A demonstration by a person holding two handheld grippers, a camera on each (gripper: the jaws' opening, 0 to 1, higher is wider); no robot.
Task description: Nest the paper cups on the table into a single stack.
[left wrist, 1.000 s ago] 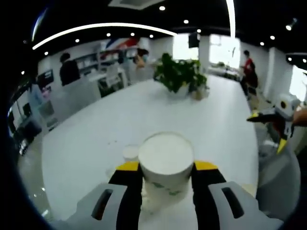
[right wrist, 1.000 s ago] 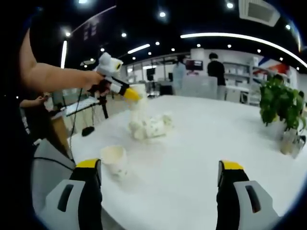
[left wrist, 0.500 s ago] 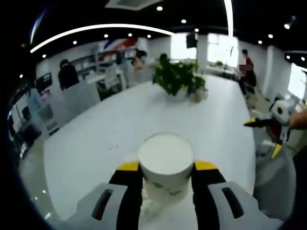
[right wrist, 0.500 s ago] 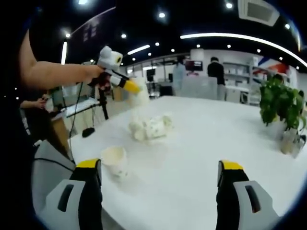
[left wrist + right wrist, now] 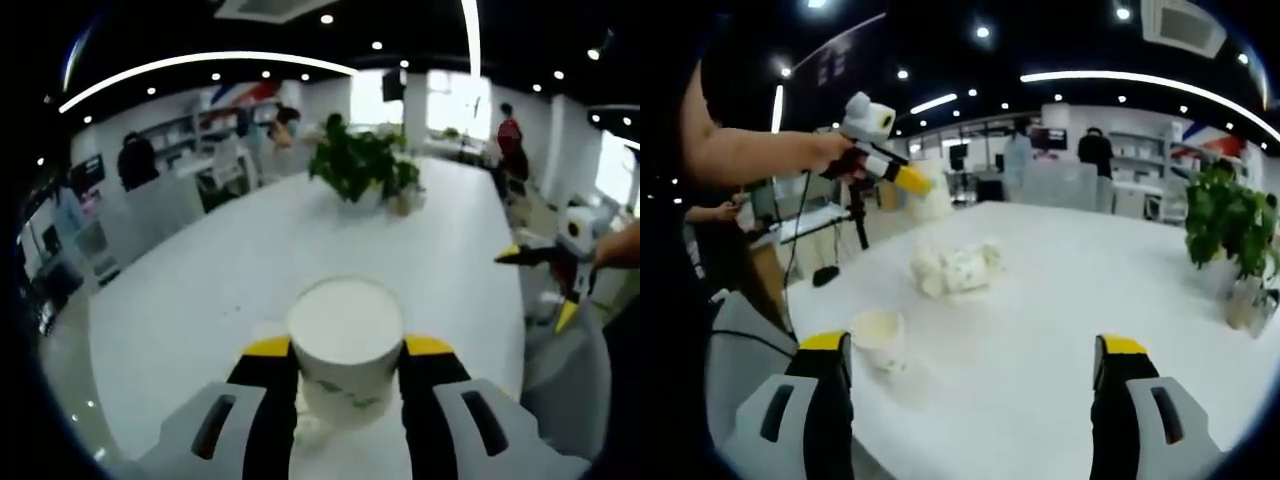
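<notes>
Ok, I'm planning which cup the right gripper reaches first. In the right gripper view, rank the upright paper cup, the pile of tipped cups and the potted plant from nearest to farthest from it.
1. The upright paper cup, just ahead of the right gripper, by its left jaw.
2. The pile of tipped cups, mid-table, ahead and slightly left.
3. The potted plant, far right on the table.

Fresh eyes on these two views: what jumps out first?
The paper cup clamped between the left tool's yellow-tipped jaws, dead centre in the left gripper view. In the right gripper view, a heap of tipped cups lies mid-table, a lone upright cup stands near the open right tool, and a potted plant sits far right.
</notes>
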